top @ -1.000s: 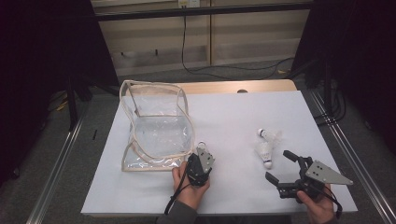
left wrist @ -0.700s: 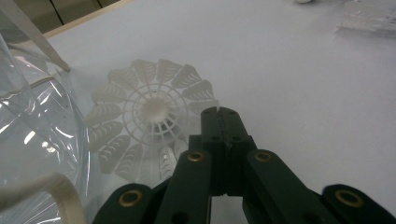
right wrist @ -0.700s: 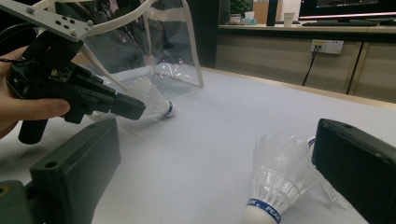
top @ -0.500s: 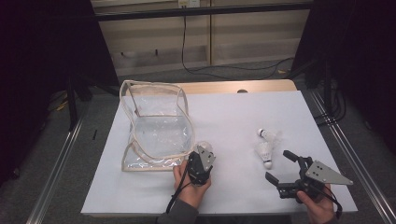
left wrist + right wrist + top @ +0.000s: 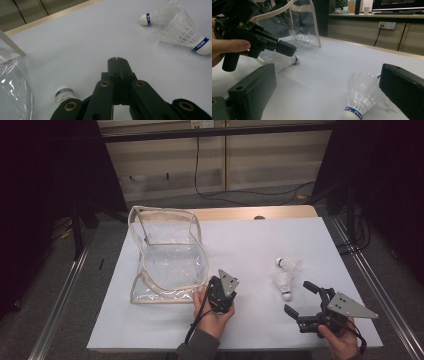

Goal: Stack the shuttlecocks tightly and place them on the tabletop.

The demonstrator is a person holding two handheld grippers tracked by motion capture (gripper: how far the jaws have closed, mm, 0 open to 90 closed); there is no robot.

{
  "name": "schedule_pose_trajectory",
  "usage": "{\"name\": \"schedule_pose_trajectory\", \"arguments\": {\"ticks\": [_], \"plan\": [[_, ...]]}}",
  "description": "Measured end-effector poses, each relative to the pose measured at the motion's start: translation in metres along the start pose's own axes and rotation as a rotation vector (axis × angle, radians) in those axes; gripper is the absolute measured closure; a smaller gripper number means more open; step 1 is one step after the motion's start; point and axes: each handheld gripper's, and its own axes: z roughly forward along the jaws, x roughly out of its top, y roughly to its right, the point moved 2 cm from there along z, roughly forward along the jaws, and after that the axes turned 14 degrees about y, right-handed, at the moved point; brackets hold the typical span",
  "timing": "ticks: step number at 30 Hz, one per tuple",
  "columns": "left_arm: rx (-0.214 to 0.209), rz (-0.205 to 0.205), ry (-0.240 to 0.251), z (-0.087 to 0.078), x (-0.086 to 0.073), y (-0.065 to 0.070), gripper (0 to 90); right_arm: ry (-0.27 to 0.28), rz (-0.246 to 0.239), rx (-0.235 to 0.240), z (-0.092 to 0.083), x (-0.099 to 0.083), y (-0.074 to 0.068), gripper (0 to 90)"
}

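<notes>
while its jaws meet empty, left hand-held gripper (image 5: 117,61) above a shuttlecock (image 5: 63,94), right hand-held gripper (image 5: 303,299) spread wide

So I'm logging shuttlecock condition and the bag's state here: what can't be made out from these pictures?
- Third shuttlecock: left gripper view, feathers hidden behind the left gripper, whose jaws are shut.
- Farther shuttlecock of the pair: right gripper view, mostly behind the nearer shuttlecock and the right gripper's open jaw.
- Clear bag: high view, too small and glary to tell what's inside.
- Blue cork-band print: high view, too small.
</notes>
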Motion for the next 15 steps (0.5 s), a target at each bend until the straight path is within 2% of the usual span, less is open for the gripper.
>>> {"name": "schedule_pose_trajectory", "arguments": {"ticks": [7,15], "plan": [[-0.015,-0.009,0.006,0.008,0.015,0.003,90.0,0.002,0.004,0.001,0.0,0.0,0.0,0.5],[-0.019,-0.013,0.011,0.018,0.024,0.003,90.0,0.003,0.004,0.001,0.0,0.0,0.0,0.5]]}}
